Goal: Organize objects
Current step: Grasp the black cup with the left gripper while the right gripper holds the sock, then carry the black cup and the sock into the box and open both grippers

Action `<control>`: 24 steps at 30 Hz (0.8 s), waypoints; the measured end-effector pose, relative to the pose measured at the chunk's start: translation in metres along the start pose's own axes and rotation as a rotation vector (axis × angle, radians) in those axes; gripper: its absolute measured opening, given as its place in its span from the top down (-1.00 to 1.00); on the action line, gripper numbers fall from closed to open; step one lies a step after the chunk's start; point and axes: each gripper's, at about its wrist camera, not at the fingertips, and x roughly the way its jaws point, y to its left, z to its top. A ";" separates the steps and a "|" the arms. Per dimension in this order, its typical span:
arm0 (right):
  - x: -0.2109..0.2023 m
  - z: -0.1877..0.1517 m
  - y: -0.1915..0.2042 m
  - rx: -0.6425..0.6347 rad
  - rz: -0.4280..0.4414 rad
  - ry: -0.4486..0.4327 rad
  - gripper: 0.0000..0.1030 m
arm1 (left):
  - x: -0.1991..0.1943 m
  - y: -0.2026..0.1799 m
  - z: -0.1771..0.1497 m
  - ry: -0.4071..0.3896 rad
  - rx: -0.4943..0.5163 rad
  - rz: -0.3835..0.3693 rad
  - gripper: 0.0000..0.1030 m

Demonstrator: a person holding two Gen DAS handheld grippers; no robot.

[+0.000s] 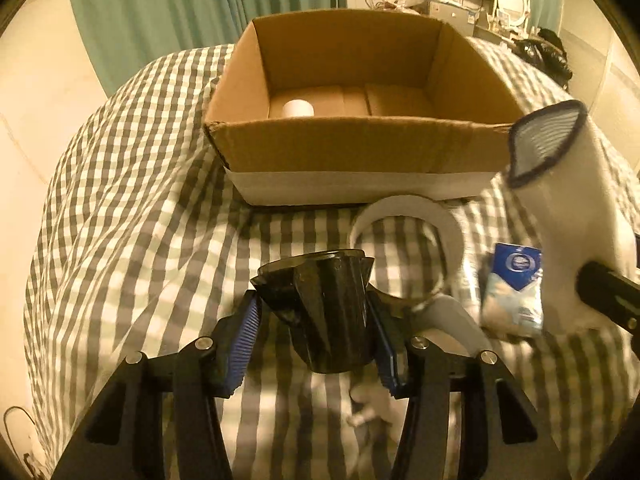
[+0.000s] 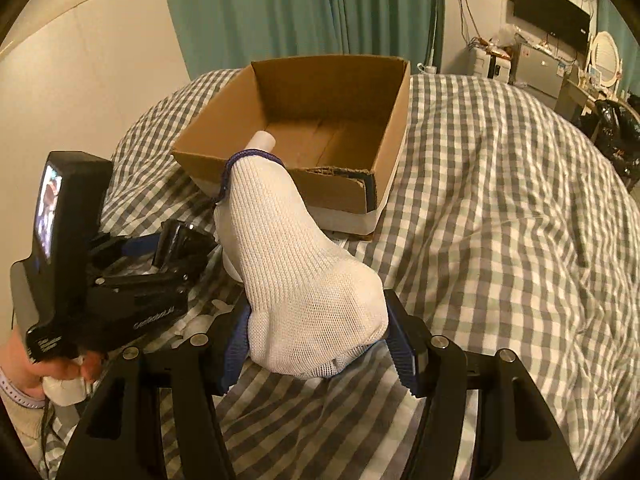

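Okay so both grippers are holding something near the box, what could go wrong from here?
1. The left gripper pinches the black cup only by its smooth sides; it might slip.
2. The white glove in the right gripper is floppy, so its cuff could catch the cardboard box rim.
3. The grippers sit close together and could collide.

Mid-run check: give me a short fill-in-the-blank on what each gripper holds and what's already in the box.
1. The left gripper is shut on a dark ____.
2. The right gripper is shut on a white knit ____.
3. Inside the cardboard box lies one small ____ cylinder.
4. The box sits on a ____-patterned bedspread.

Missing words: cup; glove; white; checked
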 end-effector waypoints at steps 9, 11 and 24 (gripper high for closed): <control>-0.040 -0.001 0.014 -0.021 -0.033 -0.055 -0.17 | -0.058 0.004 -0.010 -0.110 -0.008 -0.031 0.00; -0.052 0.000 0.020 -0.030 -0.045 -0.075 -0.17 | -0.070 0.007 -0.007 -0.133 -0.017 -0.046 0.01; -0.106 0.016 0.047 -0.084 -0.116 -0.182 -0.17 | -0.143 0.018 0.018 -0.278 -0.012 -0.097 0.02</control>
